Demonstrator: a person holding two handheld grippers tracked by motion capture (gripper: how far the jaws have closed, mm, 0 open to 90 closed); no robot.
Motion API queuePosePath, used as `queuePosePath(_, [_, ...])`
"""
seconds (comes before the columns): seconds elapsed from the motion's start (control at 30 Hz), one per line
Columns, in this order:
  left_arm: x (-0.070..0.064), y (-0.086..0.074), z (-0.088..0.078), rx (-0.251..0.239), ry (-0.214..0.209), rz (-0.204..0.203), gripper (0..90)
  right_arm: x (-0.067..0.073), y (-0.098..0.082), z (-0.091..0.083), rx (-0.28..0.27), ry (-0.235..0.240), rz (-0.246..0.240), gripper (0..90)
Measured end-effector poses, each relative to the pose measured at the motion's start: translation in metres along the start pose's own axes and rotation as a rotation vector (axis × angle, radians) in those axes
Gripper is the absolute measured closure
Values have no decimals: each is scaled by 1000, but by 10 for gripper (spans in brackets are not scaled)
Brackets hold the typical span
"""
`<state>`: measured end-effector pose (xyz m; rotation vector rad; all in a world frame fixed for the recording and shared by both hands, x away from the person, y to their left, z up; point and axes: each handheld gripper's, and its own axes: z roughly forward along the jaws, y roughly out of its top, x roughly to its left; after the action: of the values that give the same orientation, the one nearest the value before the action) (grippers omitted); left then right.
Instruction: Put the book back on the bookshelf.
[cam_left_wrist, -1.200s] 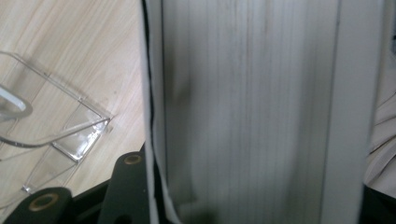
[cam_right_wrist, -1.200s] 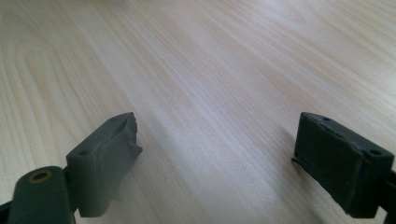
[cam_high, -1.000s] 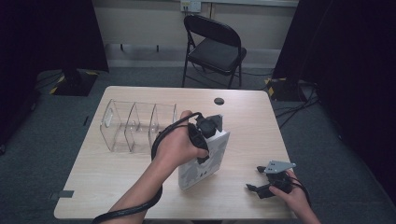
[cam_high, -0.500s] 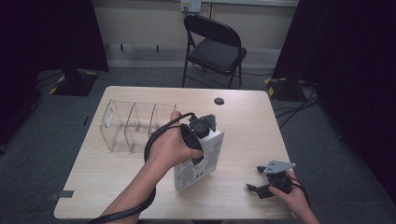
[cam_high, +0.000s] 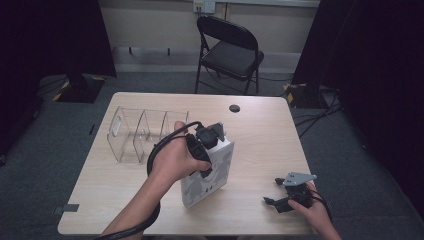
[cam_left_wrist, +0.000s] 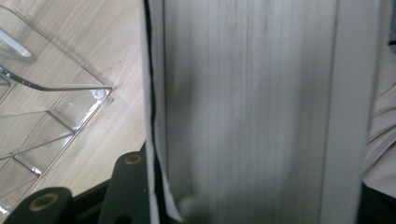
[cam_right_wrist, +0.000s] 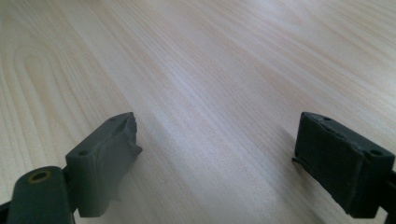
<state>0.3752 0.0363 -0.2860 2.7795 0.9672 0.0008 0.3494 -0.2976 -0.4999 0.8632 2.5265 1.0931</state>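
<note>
Beside the clear organizer (cam_high: 142, 132), left tool (cam_high: 210, 137) clamps white box (cam_high: 212, 175).

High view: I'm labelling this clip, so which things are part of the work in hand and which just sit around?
In the work:
- white book
- left gripper, clamped on it
- clear divider rack

Lying about:
- right gripper, open, on the table
- folding chair

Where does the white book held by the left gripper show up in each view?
High view: white book centre, upright, clamped by the left gripper.
Left gripper view: page edges, centre to right.
Right gripper view: bare table between open jaws.
Shared landmark: clear organiser.
</note>
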Motion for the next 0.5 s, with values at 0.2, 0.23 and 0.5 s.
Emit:
queuePosePath(0.2, [3, -5, 0, 8, -7, -16, 530, 0, 0, 0, -1, 1, -1, 124])
queuePosePath(0.23, [4, -7, 0, 10, -5, -13, 530, 0, 0, 0, 0, 0, 0, 124])
queuePosePath(0.5, [11, -17, -1, 2, 5, -32, 530, 0, 0, 0, -2, -1, 0, 124])
